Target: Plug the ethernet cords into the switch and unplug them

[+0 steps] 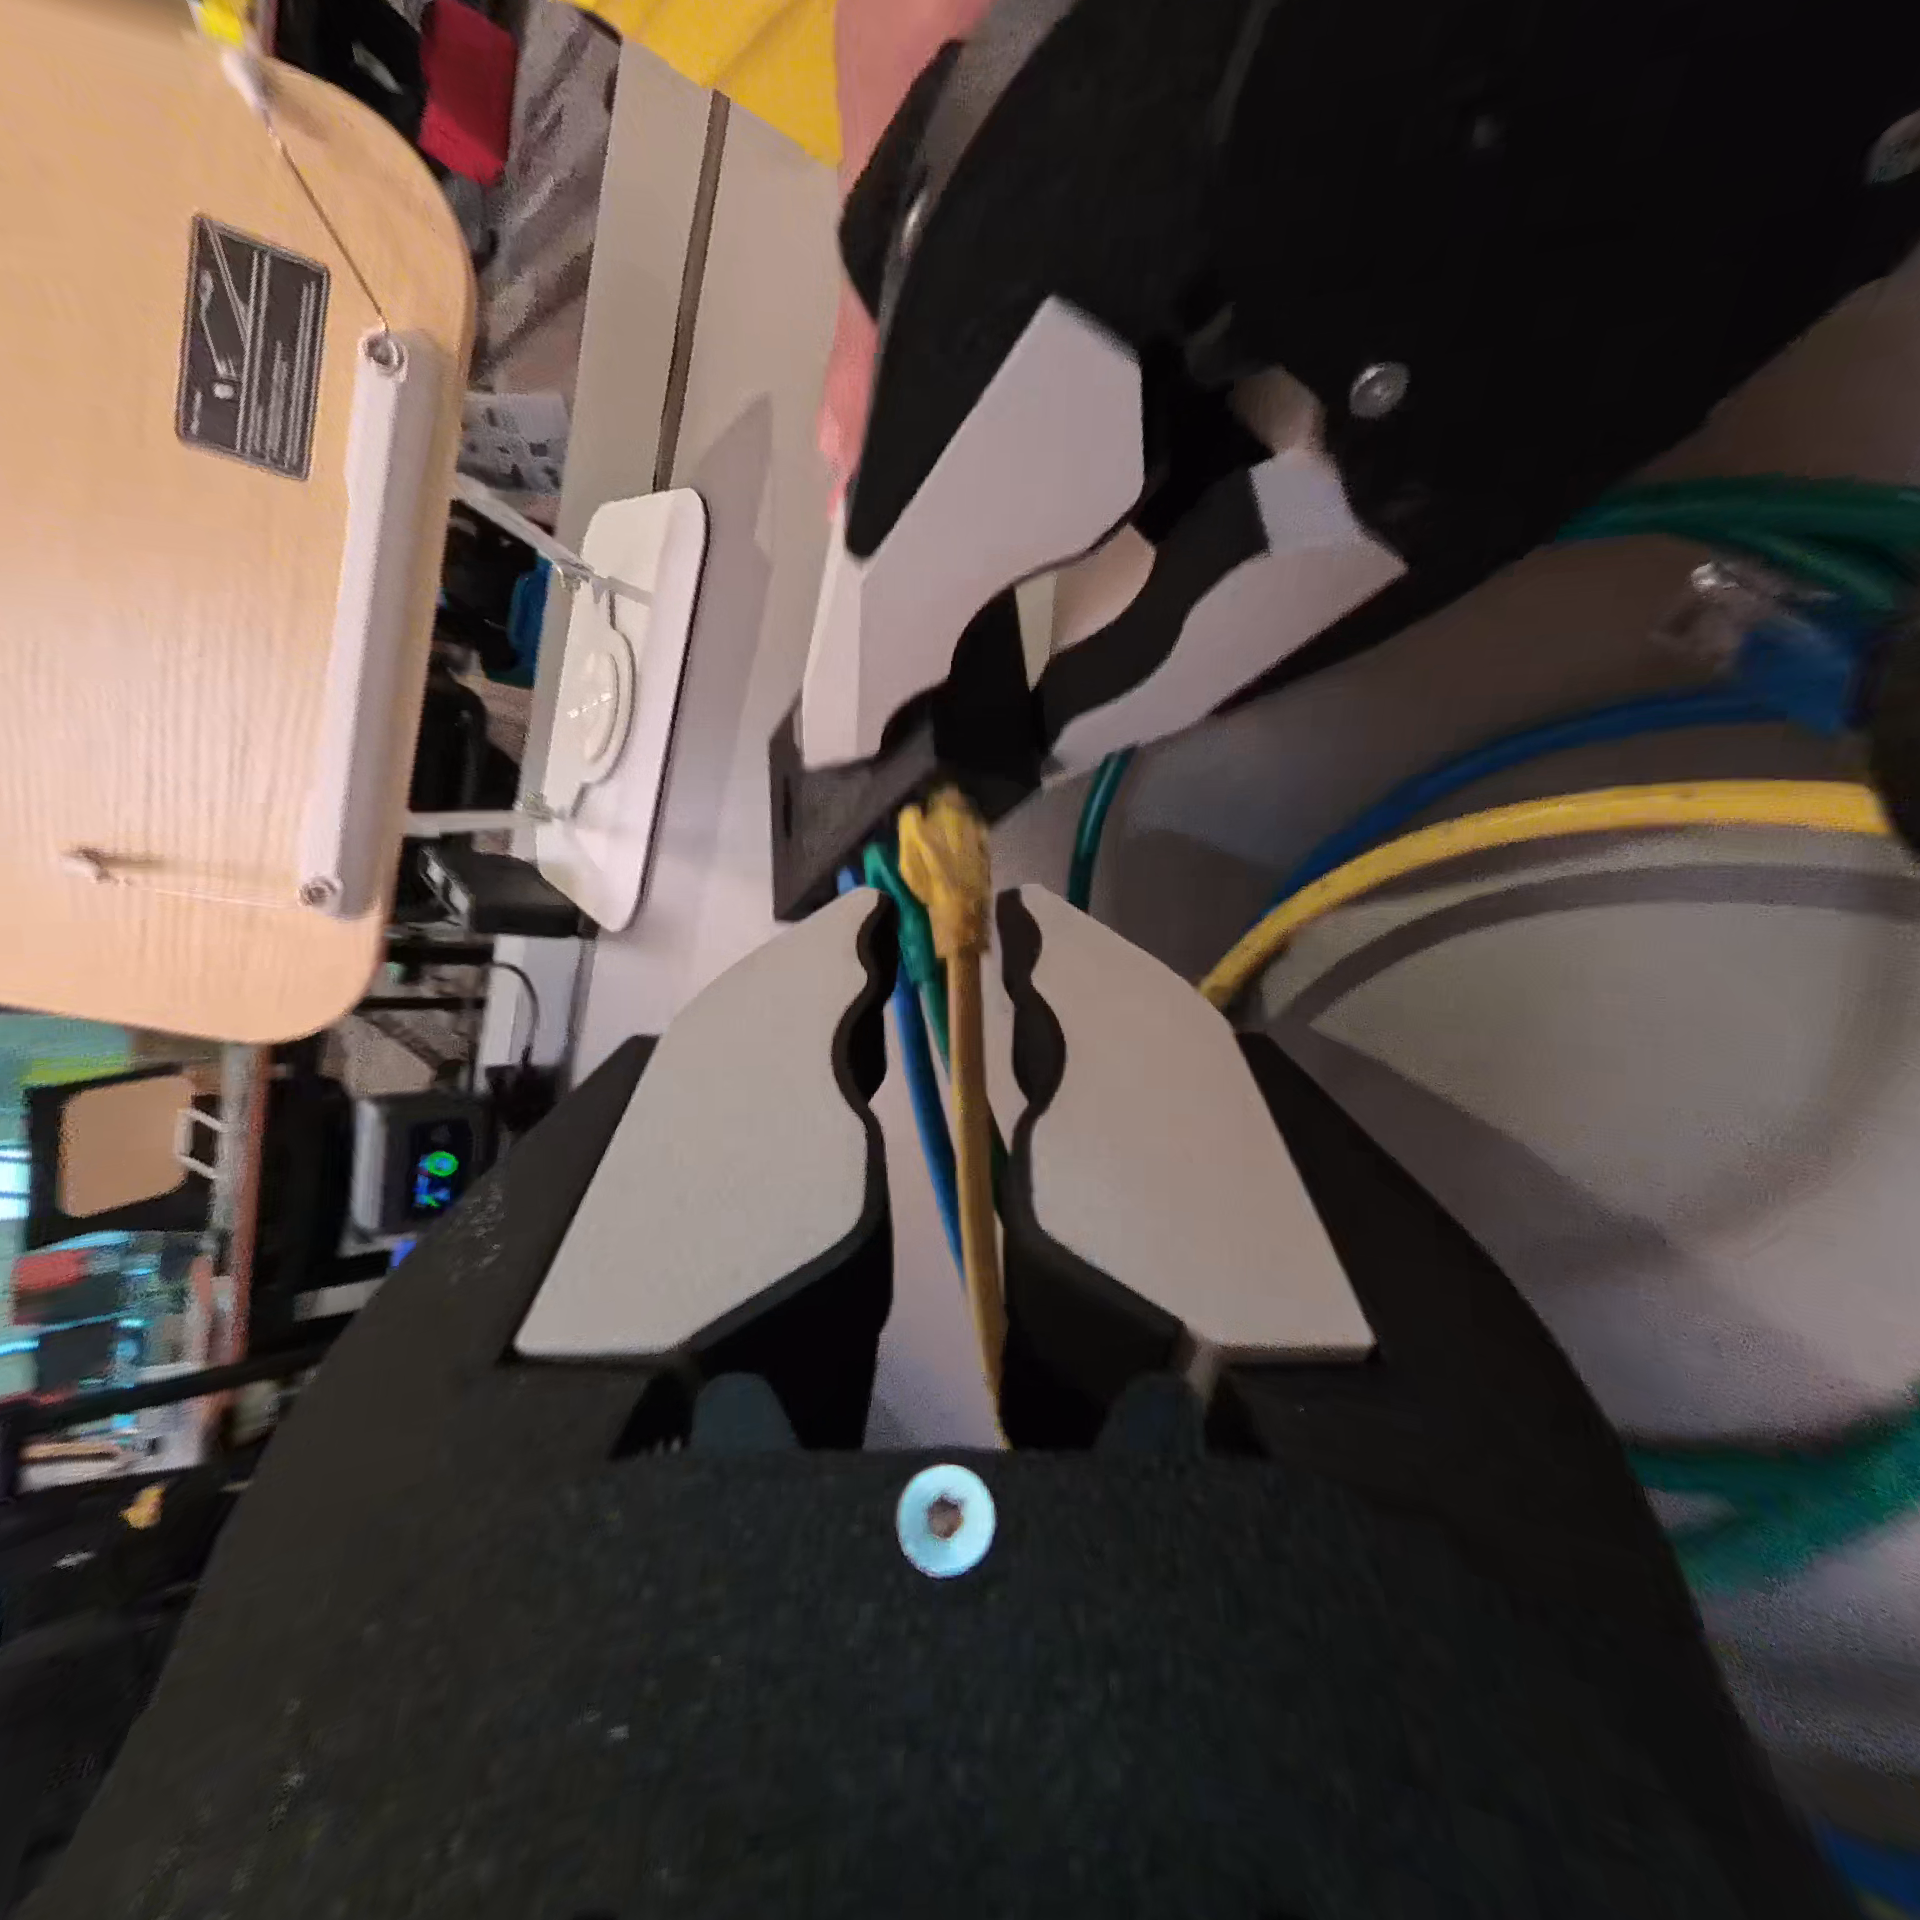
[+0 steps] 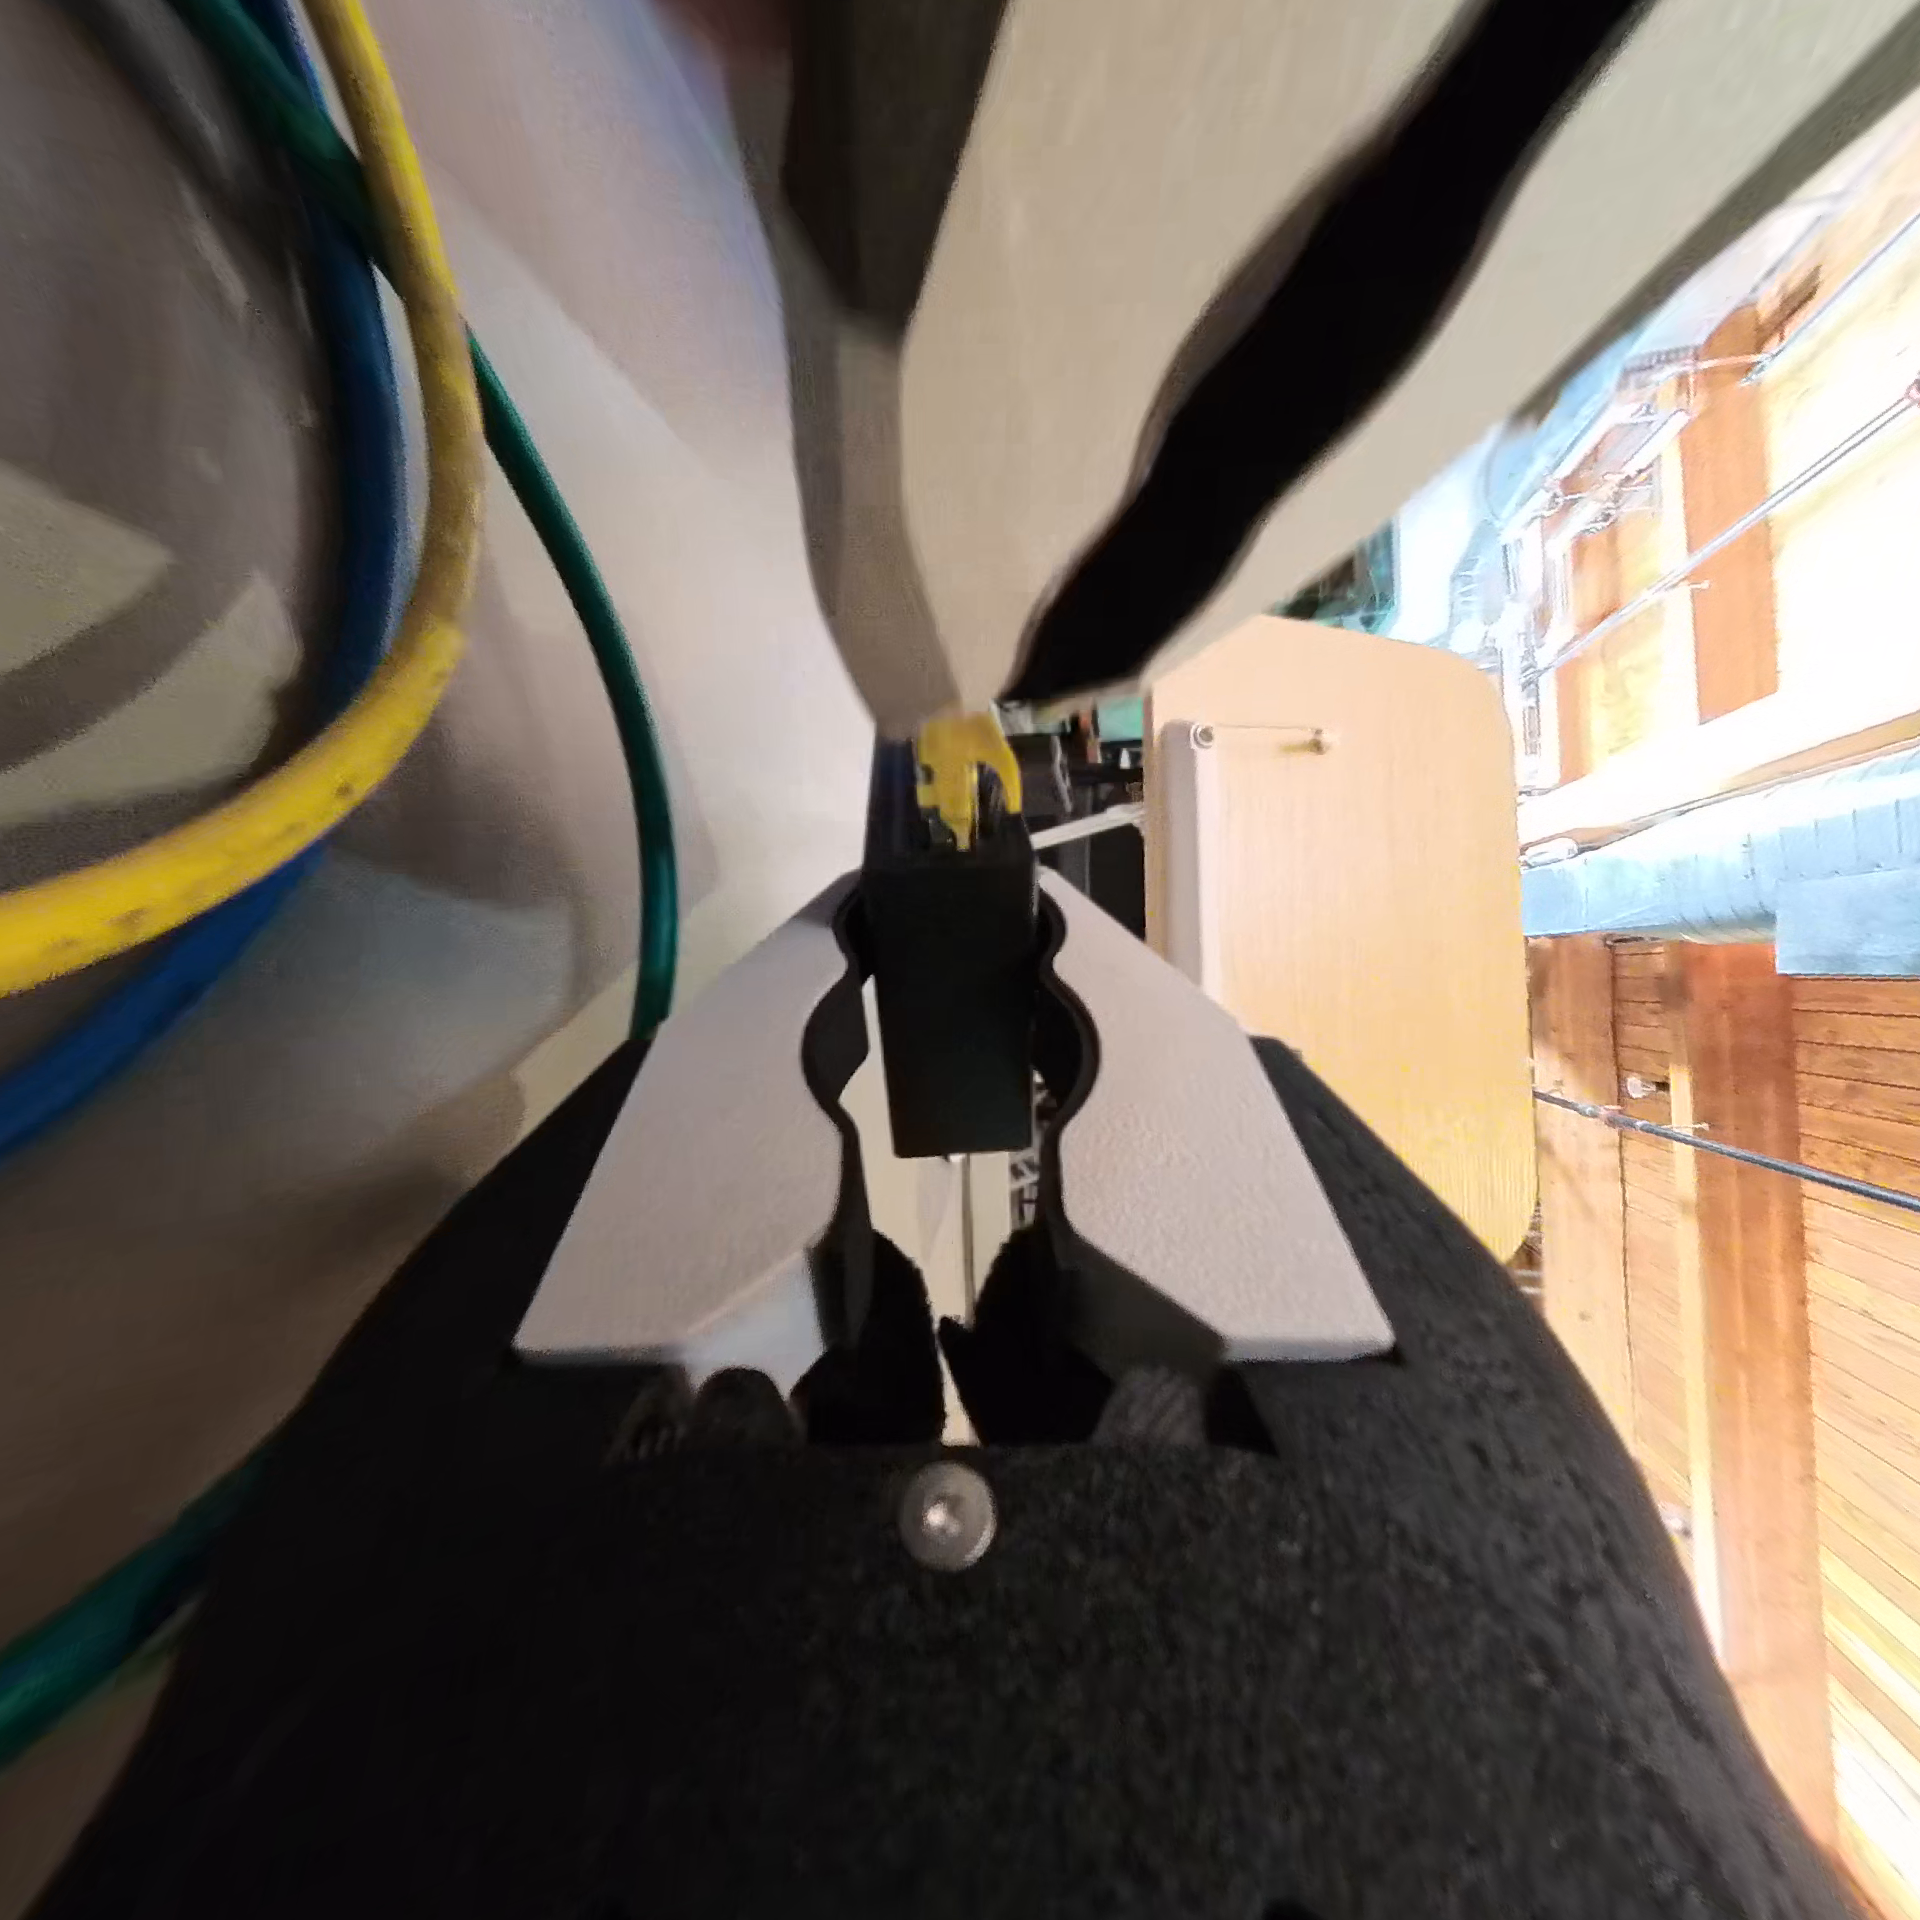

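Observation:
A small black switch [image 2: 951, 1018] is clamped between the fingers of my right gripper [image 2: 951, 904], which is shut on it. A yellow plug [image 2: 951, 769] sits in its far face. In the left wrist view the switch [image 1: 831, 821] has the yellow plug [image 1: 940, 852], a green cord [image 1: 904, 914] and a blue cord [image 1: 920, 1060] in it. My left gripper [image 1: 940, 904] stands just behind the yellow plug. Its jaws are narrowly apart with the yellow cord [image 1: 977, 1143] running between them. The right gripper [image 1: 966, 727] shows above.
Loops of yellow [image 2: 416, 312], blue [image 2: 353, 416] and green [image 2: 623, 623] cord lie on the white table [image 1: 727, 312]. A light wooden chair seat [image 1: 156, 623] and a white one [image 1: 623, 707] stand beyond. A device with a lit screen [image 1: 416, 1164] is farther off. The tips of one gripper are about 5 cm away from the tips of the other.

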Demonstrator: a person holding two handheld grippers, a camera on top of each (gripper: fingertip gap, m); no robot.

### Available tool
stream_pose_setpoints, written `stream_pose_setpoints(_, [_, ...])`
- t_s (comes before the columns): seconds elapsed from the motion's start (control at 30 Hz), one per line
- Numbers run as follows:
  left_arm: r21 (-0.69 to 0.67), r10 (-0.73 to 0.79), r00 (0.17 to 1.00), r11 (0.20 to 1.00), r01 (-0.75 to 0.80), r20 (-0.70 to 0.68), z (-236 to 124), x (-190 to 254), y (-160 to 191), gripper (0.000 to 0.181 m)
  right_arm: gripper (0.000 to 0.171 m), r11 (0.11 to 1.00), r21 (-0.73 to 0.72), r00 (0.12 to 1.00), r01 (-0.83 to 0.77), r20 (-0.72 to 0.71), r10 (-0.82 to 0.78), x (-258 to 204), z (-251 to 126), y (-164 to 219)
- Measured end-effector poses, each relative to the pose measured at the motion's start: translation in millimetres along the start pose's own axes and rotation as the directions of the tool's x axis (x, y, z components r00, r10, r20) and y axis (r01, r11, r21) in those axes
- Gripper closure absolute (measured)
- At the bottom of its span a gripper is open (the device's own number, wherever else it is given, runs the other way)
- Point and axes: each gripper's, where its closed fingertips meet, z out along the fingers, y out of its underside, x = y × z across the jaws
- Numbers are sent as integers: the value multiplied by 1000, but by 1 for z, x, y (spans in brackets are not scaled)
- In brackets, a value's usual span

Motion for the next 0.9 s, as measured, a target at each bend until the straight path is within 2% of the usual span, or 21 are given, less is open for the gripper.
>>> stream_pose_setpoints(0.07, [7, -104, 994, 995, 104, -39, -12, 2, 4, 161, 144, 1000, 7, 1000, 3, -25, -3, 4, 0, 4])
stream_pose_setpoints(0.17, [57, -305, 943, 947, 315, -132, -24, 5, 0, 165, 144, 999, 36, 997, 15, -71, -13, 12, -2, 1])
stream_pose_setpoints(0.23, [77, -365, 917, 922, 380, -162, -26, 4, -1, 167, 144, 997, 66, 994, 38, -102, -32, 16, -6, -6])
stream_pose_setpoints(0.5, [54, -337, 933, 937, 345, -128, -20, 5, 0, 171, 144, 992, 96, 988, 83, -141, -69, 15, -11, -15])
stream_pose_setpoints(0.6, [27, -362, 923, 929, 368, -132, -16, 7, 5, 172, 144, 992, 92, 990, 84, -117, -73, 10, -9, -15])
stream_pose_setpoints(0.77, [-13, -489, 850, 868, 497, -196, -16, 9, 6, 172, 144, 995, 100, 998, 23, -59, -17, 4, -6, -14])
stream_pose_setpoints(0.9, [-33, -484, 857, 873, 486, -176, -17, 14, 11, 173, 144, 995, 103, 1000, -2, -8, 3, -6, -2, -17])
